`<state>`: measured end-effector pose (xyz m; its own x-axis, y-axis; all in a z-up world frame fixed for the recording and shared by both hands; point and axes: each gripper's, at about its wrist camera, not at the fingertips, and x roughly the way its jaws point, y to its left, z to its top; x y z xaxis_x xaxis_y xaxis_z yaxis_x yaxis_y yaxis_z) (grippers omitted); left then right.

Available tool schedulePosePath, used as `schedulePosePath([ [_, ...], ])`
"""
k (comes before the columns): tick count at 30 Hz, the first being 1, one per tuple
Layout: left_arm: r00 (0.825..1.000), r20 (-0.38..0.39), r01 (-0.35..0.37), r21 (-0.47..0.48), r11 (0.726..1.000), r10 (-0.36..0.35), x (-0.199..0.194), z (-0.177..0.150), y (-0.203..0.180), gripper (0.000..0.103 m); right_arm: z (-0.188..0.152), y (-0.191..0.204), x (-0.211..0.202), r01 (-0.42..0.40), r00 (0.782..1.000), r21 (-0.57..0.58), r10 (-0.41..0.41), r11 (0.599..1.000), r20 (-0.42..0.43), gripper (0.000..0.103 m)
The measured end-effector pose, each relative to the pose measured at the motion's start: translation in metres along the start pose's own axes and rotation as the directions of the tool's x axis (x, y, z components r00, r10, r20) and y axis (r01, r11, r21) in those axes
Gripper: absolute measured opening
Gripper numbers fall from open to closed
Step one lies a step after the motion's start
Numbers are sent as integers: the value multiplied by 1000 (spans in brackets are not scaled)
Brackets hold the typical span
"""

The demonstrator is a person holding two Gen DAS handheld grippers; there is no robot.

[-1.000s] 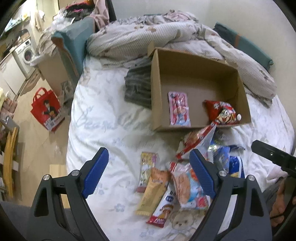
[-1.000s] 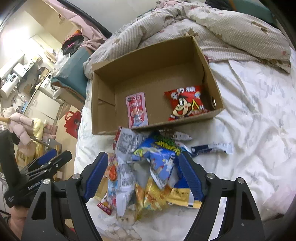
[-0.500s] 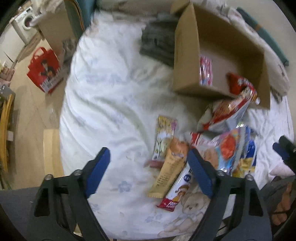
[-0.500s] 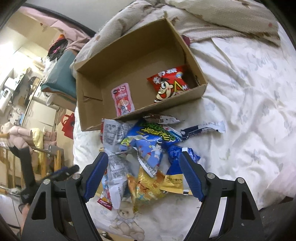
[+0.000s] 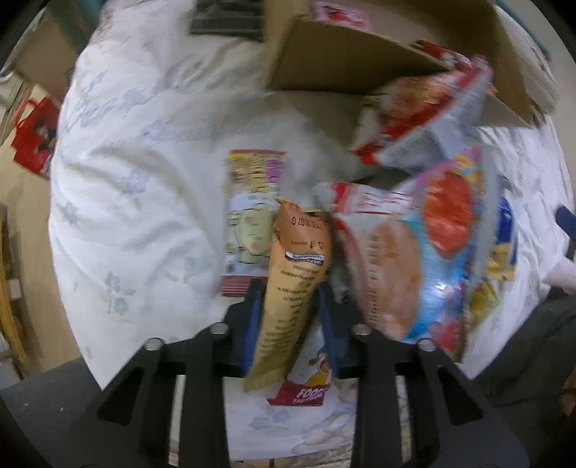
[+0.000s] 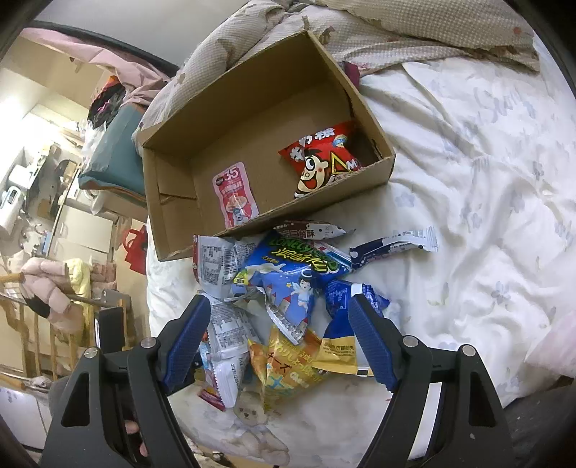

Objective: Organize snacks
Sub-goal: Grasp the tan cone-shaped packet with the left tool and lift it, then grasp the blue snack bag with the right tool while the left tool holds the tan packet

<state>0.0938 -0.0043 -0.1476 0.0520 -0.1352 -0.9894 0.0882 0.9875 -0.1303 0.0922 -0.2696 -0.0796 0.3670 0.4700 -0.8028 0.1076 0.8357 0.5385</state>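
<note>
My left gripper (image 5: 288, 288) is shut on a long tan snack packet (image 5: 295, 280) that lies on the bed among a pile of snack bags (image 5: 424, 252). A yellow-pink packet (image 5: 252, 194) lies just left of it. My right gripper (image 6: 279, 309) is open above the same pile, over a blue bag (image 6: 288, 273) and a yellow bag (image 6: 288, 363). The cardboard box (image 6: 180, 223) behind the pile holds a pink sachet (image 6: 235, 196) and a red snack bag (image 6: 324, 162). The box also shows in the left wrist view (image 5: 342, 61).
A white flowered bedsheet (image 6: 486, 216) covers the bed. A rumpled quilt (image 6: 396, 32) lies behind the box. A dark folded cloth (image 5: 226, 16) sits left of the box. The bed's left edge drops to a floor with a red bag (image 5: 32, 140).
My left gripper moved down and forward to the pile and closed on the tan packet. My right gripper stayed open and tilted slightly over the pile.
</note>
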Motion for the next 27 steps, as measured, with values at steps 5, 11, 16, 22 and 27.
schedulePosePath([
  [5,1000,-15,1,37,999,-1,7,-2,-13,17,1,-3,0,-2,1000,15,2,1000,-1,82],
  [11,1000,22,1,-6,1000,0,-8,-3,-6,8,3,-6,0,14,1000,20,-14,1000,1,81],
  [16,989,147,9,-65,998,1,-51,-10,8,8,6,-22,-6,47,999,68,-48,997,15,81],
  [22,971,239,21,-126,992,10,-76,3,21,8,3,-39,14,111,991,98,-102,989,-87,68],
  [27,969,249,32,-119,992,-1,-81,6,21,8,-5,-42,44,222,959,48,-210,974,-190,68],
])
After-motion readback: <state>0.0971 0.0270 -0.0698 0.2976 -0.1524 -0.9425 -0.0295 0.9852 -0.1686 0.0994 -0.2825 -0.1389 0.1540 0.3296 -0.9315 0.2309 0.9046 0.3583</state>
